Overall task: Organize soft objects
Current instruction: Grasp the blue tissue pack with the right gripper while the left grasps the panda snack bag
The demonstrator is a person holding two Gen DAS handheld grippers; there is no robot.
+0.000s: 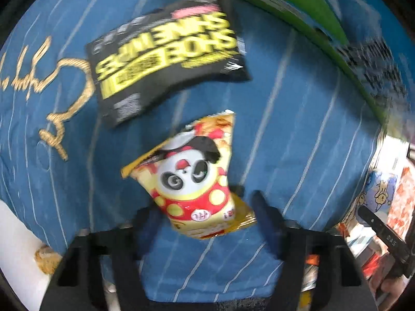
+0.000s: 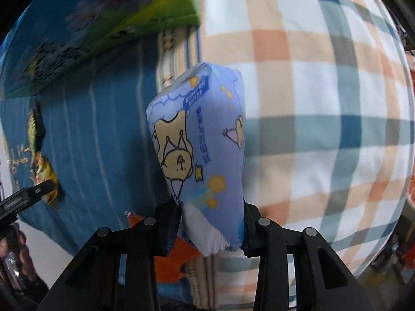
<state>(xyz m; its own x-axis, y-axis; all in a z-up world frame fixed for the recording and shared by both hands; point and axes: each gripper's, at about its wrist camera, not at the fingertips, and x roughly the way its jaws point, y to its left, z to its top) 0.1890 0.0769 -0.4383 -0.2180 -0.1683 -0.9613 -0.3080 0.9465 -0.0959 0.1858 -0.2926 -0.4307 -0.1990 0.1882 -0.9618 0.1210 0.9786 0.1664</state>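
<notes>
In the left wrist view my left gripper has its jaws apart, with a yellow and red panda snack bag between them; whether they pinch its lower edge is unclear. A black bag with yellow letters lies beyond it on the blue striped bedding. In the right wrist view my right gripper is shut on a light purple tissue pack with a bear drawing, held up in front of a plaid cushion. The tissue pack also shows at the right edge of the left wrist view.
A green and blue pack lies at the far edge of the bedding; it shows in the right wrist view too. Gold embroidery marks the bedding at left. Orange cloth lies under the right gripper.
</notes>
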